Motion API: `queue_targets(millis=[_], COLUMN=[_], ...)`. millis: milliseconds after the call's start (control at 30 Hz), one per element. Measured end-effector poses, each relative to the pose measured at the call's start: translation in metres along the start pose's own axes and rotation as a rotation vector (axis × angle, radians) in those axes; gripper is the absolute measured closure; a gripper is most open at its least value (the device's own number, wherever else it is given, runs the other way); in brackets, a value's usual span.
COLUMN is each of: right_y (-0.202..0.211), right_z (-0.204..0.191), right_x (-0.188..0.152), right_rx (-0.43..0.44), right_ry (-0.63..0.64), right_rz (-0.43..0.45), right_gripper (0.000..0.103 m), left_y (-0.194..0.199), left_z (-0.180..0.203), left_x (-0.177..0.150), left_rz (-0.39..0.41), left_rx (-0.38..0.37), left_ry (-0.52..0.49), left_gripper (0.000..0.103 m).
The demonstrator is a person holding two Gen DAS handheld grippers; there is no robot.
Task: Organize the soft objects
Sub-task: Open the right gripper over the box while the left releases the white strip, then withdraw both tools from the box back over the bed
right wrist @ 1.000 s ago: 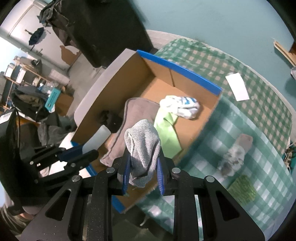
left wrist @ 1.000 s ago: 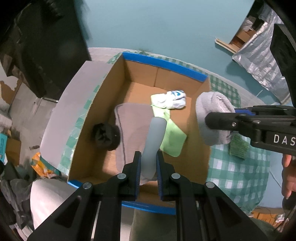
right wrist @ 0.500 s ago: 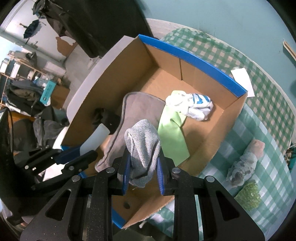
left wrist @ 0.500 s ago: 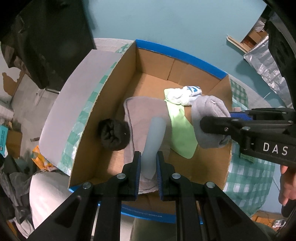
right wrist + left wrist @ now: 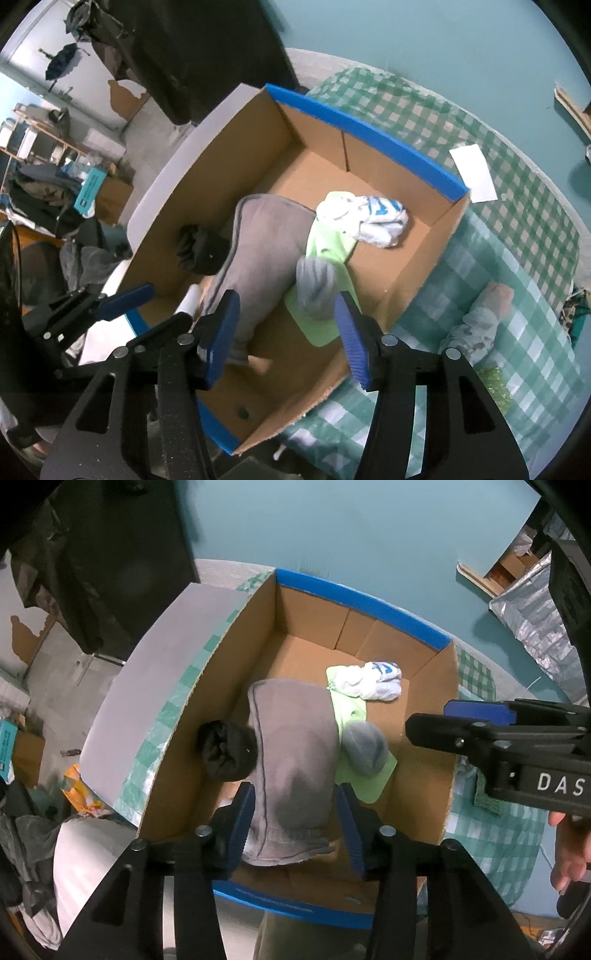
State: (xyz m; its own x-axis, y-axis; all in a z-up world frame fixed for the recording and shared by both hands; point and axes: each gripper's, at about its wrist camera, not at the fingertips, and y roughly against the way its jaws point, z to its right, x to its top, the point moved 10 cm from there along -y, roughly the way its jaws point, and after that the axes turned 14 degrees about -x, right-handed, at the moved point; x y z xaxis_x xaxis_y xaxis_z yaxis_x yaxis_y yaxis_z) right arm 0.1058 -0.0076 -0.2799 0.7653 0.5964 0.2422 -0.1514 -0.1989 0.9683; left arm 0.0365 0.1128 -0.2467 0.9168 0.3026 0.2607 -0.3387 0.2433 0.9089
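Now both tongs opening, left tongs (image 5: pixel 297 821) empty, right tongs (image 5: pixel 286 332) empty

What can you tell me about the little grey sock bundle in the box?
The grey sock bundle is a soft, knitted-looking lump, light grey with faint ribs, rounded on top. It is inside the cardboard box, lying on the light green cloth and right beside the big grey towel. The right tool is just above it with its jaws opening, and its blue pads do not press on it.
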Motion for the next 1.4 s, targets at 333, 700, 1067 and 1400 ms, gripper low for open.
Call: queue_targets(millis=[333,700,1067,1400], right_y=[0.027,0.04,0.046,0.047], right_z=[0.024,0.064,0.115,0.162], right_x=[-0.009,-0.03,-0.06,-0.09], right_rx=[-0.018,-0.033,-0.077,-0.111], right_ry=[0.005,-0.047,-0.104,-0.184], right_rz=[0.058,0.073,0.063,0.045], right_gripper=[0.041,0.041,0.041,0.04], left_y=[0.016,0.016,0.004,-0.012], left_z=[0.02,0.057,0.108,0.152], left_x=[0.004,0.002,-0.004,-0.01], left_rz=[0.037,0.028,-0.005,-0.041], left_rx=[-0.014,-0.012,-0.035,-0.059], left_ry=[-0.015,-0.098,-0.21,-0.293], left_gripper=[0.046,0.044,0.042,0.041])
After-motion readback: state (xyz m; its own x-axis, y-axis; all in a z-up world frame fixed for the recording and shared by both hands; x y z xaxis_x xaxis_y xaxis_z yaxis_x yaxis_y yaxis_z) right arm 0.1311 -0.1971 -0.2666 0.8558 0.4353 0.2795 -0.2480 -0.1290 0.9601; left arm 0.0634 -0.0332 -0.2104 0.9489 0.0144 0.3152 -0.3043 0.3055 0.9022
